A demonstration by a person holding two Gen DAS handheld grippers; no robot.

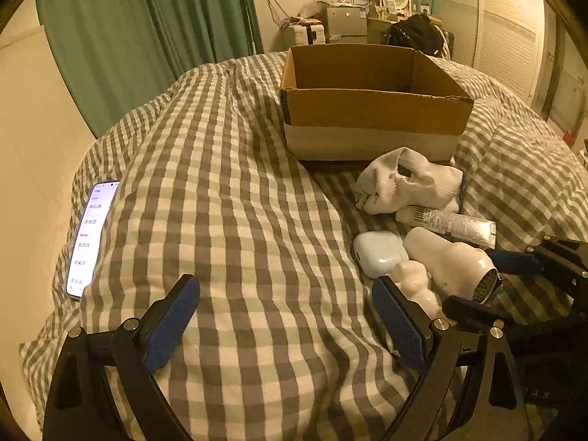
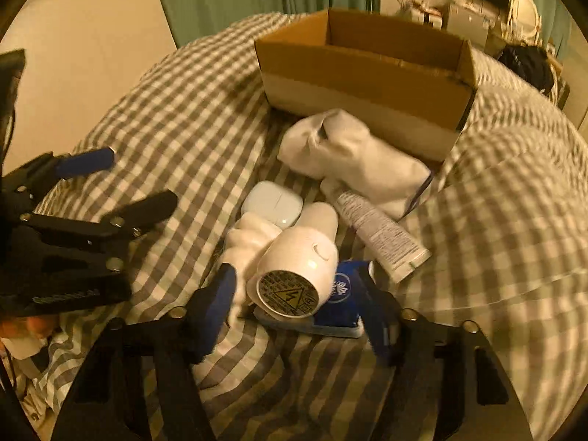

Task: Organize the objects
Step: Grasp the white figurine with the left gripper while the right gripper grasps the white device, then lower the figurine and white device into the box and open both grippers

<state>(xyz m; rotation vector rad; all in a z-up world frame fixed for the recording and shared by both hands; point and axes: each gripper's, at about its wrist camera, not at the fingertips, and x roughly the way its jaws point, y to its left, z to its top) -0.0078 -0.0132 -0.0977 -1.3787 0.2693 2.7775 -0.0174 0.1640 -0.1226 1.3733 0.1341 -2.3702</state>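
Since the open brown cardboard box point(image 2: 367, 73) waits at the far side of the checked bed point(image 1: 239, 220), I bring my right gripper point(image 2: 297, 294), jaws spread, around the near white hair dryer point(image 2: 301, 261); my left gripper point(image 1: 286, 308) hovers, jaws apart, empty.

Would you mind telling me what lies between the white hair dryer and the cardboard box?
White socks and a tube lie between the hair dryer and the cardboard box, clearest in the right wrist view.

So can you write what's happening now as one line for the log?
left gripper: open, empty | right gripper: open around white hair dryer, not gripped | cardboard box: looks empty
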